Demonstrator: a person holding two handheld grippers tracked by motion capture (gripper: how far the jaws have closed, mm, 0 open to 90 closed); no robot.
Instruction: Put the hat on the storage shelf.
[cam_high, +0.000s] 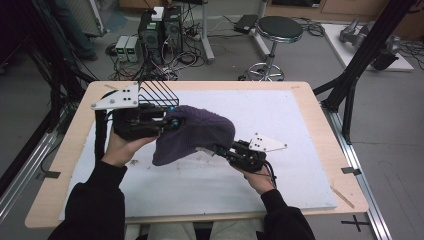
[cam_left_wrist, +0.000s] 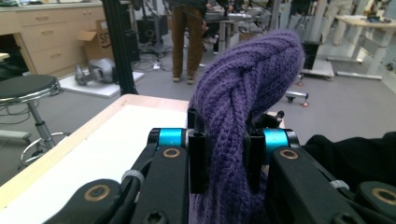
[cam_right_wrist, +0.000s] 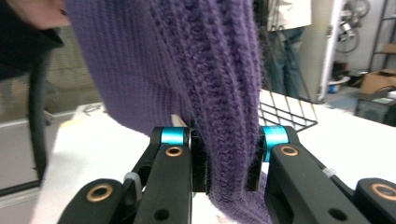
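Observation:
A purple knit hat hangs above the white table mat, stretched between both grippers. My left gripper is shut on the hat's left edge; in the left gripper view the thick ribbed knit is pinched between the two black jaws of the left gripper. My right gripper is shut on the hat's lower right edge. In the right gripper view the right gripper has its jaws pressed on a fold of the hat.
A black wire rack stands on the mat behind the left gripper. The wooden table edge runs on the right. On the floor beyond are a stool and computer boxes. A person stands in the background.

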